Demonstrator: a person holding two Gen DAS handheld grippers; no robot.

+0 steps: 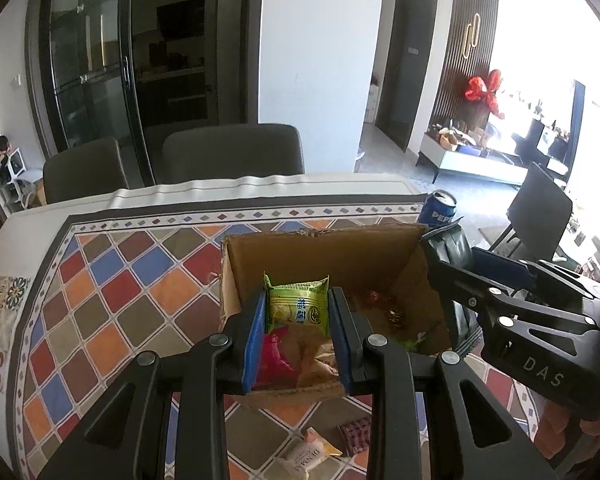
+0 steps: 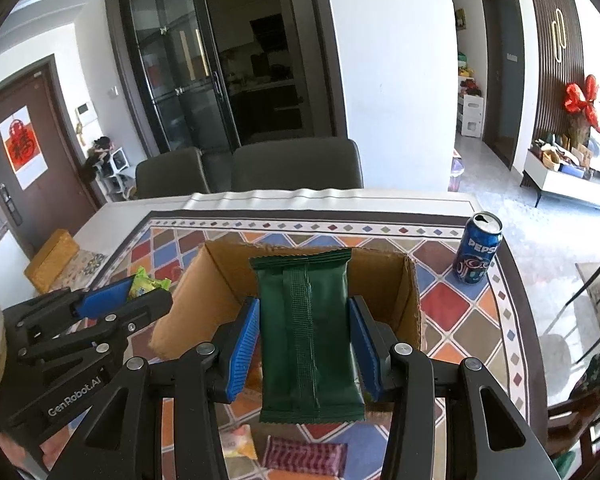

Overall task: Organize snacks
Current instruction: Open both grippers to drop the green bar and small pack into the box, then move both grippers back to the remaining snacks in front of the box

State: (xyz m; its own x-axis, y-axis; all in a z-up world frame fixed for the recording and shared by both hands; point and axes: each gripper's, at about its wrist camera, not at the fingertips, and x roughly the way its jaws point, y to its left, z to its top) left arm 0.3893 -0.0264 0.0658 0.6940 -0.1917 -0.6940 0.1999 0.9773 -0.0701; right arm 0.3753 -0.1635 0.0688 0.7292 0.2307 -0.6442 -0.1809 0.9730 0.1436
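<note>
An open cardboard box (image 1: 324, 244) (image 2: 220, 276) stands on the patterned tablecloth with several snack packets lying in it. My left gripper (image 1: 298, 308) is shut on a light green snack packet (image 1: 298, 306), held over the box's near side. My right gripper (image 2: 305, 316) is shut on a dark green snack packet (image 2: 306, 336), held upright over the box's near edge. In the left wrist view the right gripper (image 1: 452, 264) comes in from the right beside the box. In the right wrist view the left gripper (image 2: 136, 292) with its light green packet (image 2: 146, 283) shows at the left.
A blue Pepsi can (image 2: 477, 248) (image 1: 438, 208) stands to the right of the box near the table's edge. A pale snack packet (image 1: 308, 454) (image 2: 238, 442) and a maroon packet (image 2: 304, 458) (image 1: 356, 434) lie on the cloth in front of the box. Grey chairs (image 1: 232, 152) stand behind the table.
</note>
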